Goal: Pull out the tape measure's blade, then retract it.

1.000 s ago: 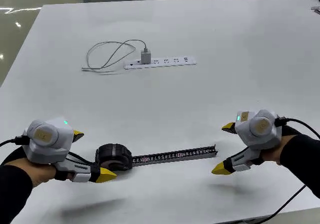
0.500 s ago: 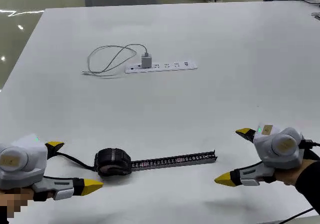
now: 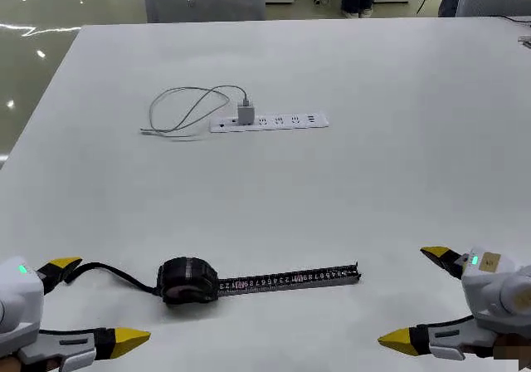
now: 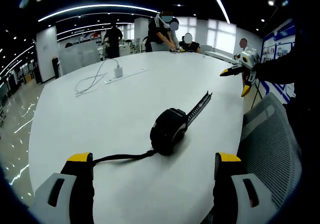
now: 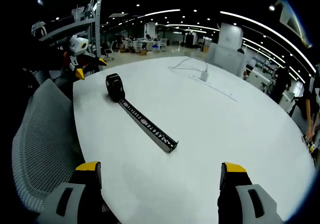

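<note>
My left claw (image 3: 98, 300) sits at the lower left of the head view and my right claw (image 3: 415, 296) at the lower right, both spread wide and holding nothing. The tape measure (image 3: 188, 280) lies on the white tabletop (image 3: 348, 189) low in the frame between them, nearer the left claw. Its black strap (image 3: 108, 270) trails toward that claw and its blade (image 3: 290, 278) is drawn out rightward, tip short of the right claw. Numbers are printed along the blade, too small for me to read.
</note>
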`<state>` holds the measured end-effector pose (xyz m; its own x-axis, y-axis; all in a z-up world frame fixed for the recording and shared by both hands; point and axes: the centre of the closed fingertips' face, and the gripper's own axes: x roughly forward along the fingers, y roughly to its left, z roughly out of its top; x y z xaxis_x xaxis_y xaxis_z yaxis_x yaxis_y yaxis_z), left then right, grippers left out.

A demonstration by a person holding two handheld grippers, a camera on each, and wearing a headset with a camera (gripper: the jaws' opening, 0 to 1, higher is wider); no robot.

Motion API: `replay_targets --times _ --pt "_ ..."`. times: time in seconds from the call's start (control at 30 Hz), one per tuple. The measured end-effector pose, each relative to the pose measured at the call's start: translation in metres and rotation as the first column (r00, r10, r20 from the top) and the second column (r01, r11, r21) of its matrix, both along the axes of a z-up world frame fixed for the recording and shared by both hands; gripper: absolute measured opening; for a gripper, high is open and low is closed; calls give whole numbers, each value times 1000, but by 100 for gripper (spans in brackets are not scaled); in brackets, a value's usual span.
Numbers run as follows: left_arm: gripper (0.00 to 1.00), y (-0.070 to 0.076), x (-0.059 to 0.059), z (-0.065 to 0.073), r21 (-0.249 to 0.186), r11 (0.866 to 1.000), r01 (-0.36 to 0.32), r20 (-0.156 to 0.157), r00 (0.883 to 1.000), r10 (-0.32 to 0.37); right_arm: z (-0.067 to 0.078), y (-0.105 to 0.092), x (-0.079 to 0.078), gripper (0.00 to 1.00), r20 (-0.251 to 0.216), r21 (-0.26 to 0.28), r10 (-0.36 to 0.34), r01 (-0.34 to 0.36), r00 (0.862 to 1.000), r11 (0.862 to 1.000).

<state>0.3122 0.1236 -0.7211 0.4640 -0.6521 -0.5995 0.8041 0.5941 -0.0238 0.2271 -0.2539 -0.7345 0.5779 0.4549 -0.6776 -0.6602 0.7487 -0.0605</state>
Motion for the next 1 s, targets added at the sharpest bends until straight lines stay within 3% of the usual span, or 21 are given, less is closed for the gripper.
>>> replay_targets --times 0.2,0.27,0.37,0.5,0.63,0.7,1.0 --pt "99 5 -10 -8 16 1000 -9 -16 1000 9 2 -8 -13 99 8 16 -45 45 999 999" --pt "99 3 -11 -7 -13 1000 -26 -27 999 26 1 -9 -17 99 8 15 -42 42 999 999" --pt "99 4 -15 -8 0 1000 -21 -36 999 21 -4 -9 -24 99 -6 12 -36 36 999 999" --pt "99 5 -14 -3 -12 1000 -25 -19 1000 25 -6 -11 -29 99 -11 12 -46 46 999 999" --pt "99 4 -12 -1 -34 999 -9 41 999 11 -6 -12 -30 99 -9 9 -48 48 999 999" --pt "99 4 -14 -4 -31 999 -7 25 1000 8 -5 -12 -32 99 -19 18 -49 49 999 999" --pt "99 4 -10 -3 4 1000 3 22 1000 -3 1 -17 -27 99 1 12 -68 68 998 998"
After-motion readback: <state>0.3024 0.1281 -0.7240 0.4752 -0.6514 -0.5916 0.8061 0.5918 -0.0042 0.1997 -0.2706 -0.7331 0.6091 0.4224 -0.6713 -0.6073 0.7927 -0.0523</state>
